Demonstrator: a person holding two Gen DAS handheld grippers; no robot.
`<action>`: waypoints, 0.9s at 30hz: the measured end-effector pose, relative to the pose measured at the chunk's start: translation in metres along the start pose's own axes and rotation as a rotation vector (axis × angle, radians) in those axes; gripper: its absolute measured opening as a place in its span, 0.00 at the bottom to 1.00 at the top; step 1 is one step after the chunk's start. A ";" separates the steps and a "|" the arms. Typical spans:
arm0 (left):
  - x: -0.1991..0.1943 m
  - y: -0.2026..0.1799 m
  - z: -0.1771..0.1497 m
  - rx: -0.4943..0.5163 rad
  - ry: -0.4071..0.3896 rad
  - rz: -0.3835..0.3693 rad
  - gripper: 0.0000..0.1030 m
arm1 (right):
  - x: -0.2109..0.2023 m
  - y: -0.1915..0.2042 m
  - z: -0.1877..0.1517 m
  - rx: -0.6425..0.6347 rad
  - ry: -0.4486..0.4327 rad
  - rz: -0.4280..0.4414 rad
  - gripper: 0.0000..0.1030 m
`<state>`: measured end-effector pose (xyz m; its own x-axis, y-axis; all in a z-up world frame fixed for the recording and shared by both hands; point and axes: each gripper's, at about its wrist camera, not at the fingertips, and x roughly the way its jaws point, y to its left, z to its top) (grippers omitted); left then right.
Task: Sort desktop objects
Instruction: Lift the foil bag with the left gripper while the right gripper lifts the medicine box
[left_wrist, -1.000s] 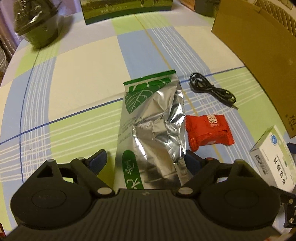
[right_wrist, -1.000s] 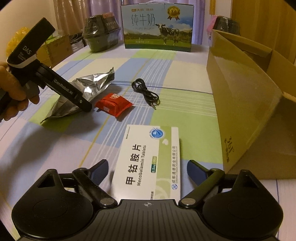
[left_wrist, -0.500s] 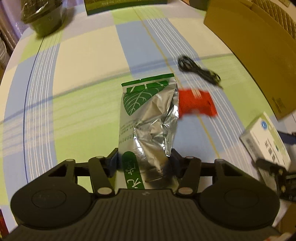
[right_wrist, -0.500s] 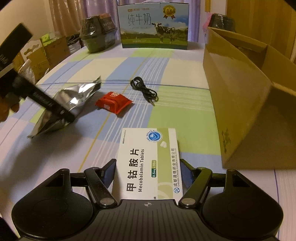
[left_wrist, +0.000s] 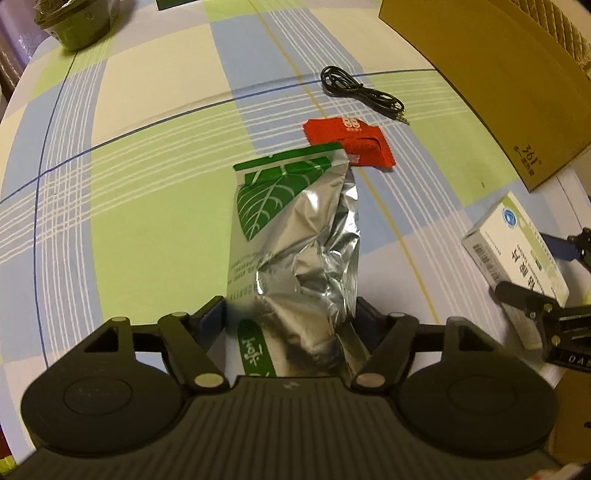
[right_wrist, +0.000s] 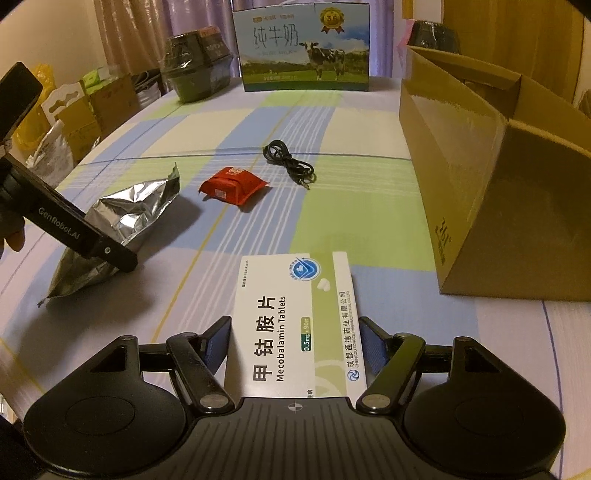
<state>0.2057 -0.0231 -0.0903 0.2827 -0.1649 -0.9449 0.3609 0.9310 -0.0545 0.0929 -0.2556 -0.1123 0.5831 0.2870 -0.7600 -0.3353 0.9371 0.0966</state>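
Both claws have something pinched, and the open cardboard box (right_wrist: 491, 192) fills the right side of the right wrist view — that is where I judge both loads are headed. The right gripper (right_wrist: 295, 341) is clamped on the near end of the white tablet box (right_wrist: 295, 317), whose long axis runs straight out from the claw toward the middle of the frame. The cardboard box stands just beside it, up and to the right, so this hand is clearly the nearer one.

The left gripper (left_wrist: 290, 319) has its fingers squeezed on the bottom of the crumpled foil pouch (left_wrist: 291, 236) — the pouch points away up the frame, its green top edge overlapping the red snack packet (left_wrist: 349, 142) in this view. From the right wrist view the pouch sits at the left, tilted, one corner down near the checked tablecloth (right_wrist: 351, 206). The black cable (right_wrist: 290, 162) lies apart, further up the frame.
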 end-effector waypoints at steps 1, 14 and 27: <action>0.001 0.000 0.002 0.000 -0.001 -0.003 0.69 | 0.000 -0.001 0.000 0.006 0.000 0.003 0.70; -0.002 -0.003 0.001 0.043 -0.002 0.041 0.51 | 0.007 0.011 -0.002 -0.075 0.033 -0.056 0.75; -0.024 0.006 0.000 -0.024 -0.023 0.002 0.43 | -0.004 0.014 0.002 -0.051 -0.007 -0.055 0.66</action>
<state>0.2009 -0.0132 -0.0684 0.3039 -0.1703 -0.9374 0.3387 0.9389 -0.0607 0.0874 -0.2434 -0.1064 0.6066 0.2373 -0.7587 -0.3400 0.9402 0.0222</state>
